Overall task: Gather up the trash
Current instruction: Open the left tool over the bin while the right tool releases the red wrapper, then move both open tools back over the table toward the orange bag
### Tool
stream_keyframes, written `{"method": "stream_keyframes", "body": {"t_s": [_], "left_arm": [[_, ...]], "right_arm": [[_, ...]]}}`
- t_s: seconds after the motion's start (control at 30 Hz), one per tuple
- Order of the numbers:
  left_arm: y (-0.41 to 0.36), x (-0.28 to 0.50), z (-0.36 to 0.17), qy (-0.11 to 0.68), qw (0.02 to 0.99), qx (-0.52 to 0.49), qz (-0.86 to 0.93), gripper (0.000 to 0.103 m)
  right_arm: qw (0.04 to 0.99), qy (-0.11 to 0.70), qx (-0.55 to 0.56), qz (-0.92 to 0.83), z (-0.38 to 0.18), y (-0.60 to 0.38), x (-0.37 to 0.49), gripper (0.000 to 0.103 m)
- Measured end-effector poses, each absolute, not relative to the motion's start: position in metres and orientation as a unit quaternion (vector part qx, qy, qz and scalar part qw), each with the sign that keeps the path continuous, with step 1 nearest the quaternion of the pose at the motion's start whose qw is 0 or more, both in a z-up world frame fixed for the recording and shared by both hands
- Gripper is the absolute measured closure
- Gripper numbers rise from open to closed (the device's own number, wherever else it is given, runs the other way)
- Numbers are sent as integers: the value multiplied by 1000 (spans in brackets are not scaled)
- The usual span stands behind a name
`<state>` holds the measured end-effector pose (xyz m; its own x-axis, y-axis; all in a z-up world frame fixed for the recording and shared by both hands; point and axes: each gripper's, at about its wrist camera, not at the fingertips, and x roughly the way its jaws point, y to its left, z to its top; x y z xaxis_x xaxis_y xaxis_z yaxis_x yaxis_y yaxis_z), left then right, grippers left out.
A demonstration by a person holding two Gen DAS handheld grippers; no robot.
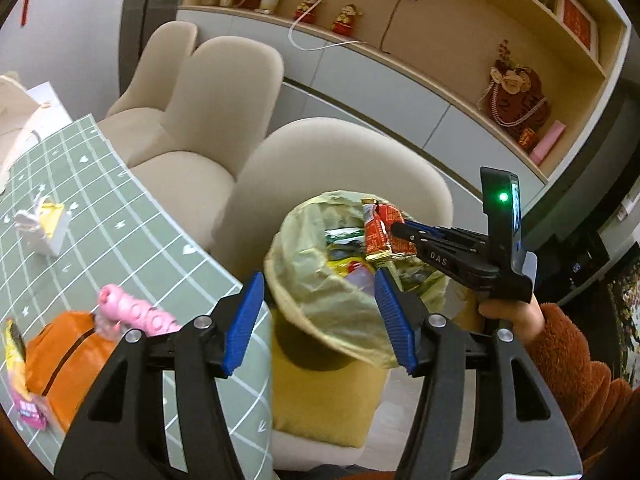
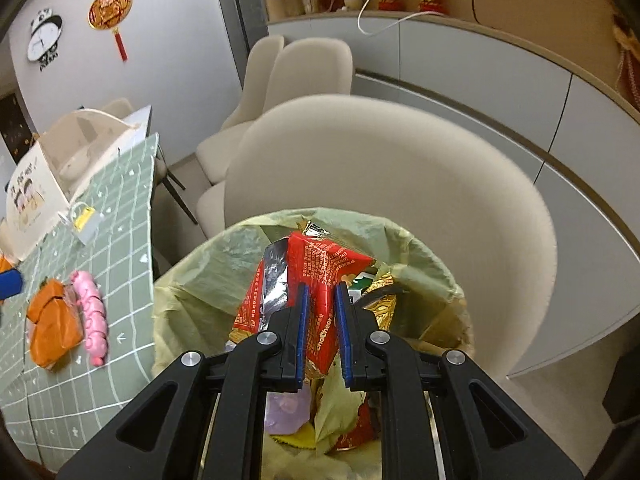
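Right gripper (image 2: 323, 334) pinches a red wrapper (image 2: 324, 280) over the bin (image 2: 192, 280). Left gripper (image 1: 316, 320) is wide open, holding nothing, beside the table's (image 1: 120, 232) edge.

Red/gold wrapper (image 2: 320, 276), yellow-green bin liner (image 2: 192, 280), green white-grid tablecloth (image 2: 116, 280), orange pkg (image 2: 52, 316), pink toy (image 2: 94, 316).

Even, soft indoor light filled both views; shadows stayed faint; heavy fisheye bending curved the edges; dark corners vignetted; slight motion blur softened the green grid-patterned tablecloth (image 1: 120, 216).
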<state>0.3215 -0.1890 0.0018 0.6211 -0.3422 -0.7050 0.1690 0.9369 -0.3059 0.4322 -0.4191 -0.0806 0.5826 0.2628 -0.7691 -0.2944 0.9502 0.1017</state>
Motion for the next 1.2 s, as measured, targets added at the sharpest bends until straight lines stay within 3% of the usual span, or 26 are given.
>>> {"method": "stream_keyframes", "body": {"t_s": [0.37,0.5,0.9,1.2], "left_arm": [[-174,318,-6,427,886,-120,-133,48],[-174,314,-4,423,887,-122,-139,48],[-127,279,-12,421,887,-151,-117,48],[-30,215,-30,411,899,-150,-16,47]], "right_arm": [[862,488,14,136,-111,-428,430,86],[870,473,3,140,-106,-429,413,58],[903,413,27,115,-54,-425,338,57],[912,381,4,150,-31,-360,272,57]]}}
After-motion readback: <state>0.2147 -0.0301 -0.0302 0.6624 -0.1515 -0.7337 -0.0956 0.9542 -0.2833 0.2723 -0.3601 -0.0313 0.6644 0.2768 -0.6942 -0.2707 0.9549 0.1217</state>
